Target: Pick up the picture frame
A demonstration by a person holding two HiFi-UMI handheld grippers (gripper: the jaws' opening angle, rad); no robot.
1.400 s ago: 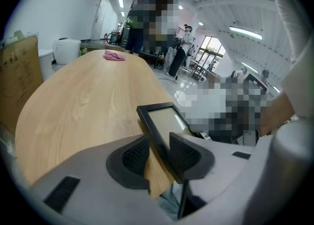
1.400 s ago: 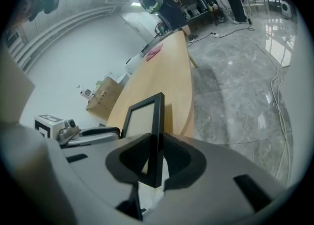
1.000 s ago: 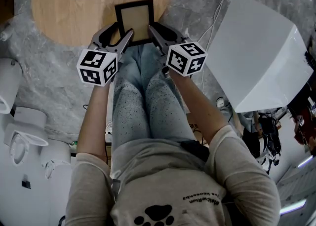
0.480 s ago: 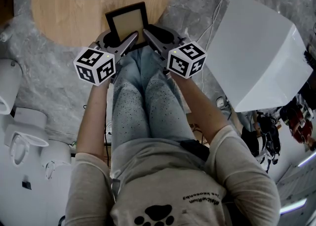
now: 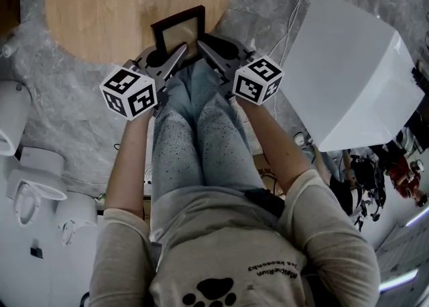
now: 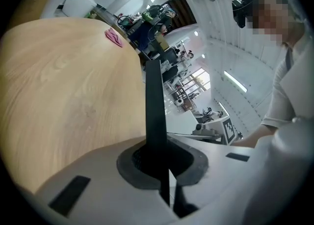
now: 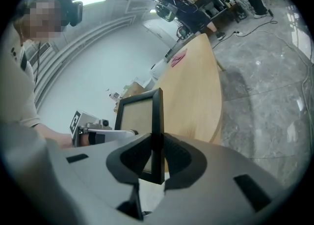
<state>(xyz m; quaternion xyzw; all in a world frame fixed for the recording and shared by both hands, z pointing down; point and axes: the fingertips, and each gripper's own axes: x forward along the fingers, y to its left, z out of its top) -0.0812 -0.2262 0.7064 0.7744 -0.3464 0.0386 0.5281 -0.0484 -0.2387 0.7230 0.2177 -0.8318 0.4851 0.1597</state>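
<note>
Two sides of a slim black frame [image 5: 179, 31] were clamped at once above the near edge of a round wooden table [image 5: 100, 11]. The frame was rectangular, with a narrow dark border around a plain tan panel. It stood tilted up from the table, its face turned towards the person holding the tools. Whether its far edge touched the wood could not be told.

On the side of the frame nearer the table's left, the left gripper [image 6: 159, 157] had just been closing. Its jaws were drawn almost together on the frame's thin edge, which ran up between the dark pads [image 6: 132, 162] like a blade. On the opposite side, the right gripper [image 7: 156, 153] had also just tightened a little. Its ribbed pads [image 7: 176, 157] pressed both faces of the frame's border near a lower corner.

Far across the table from the frame lay a small pink scrap [image 6: 114, 37].
</note>
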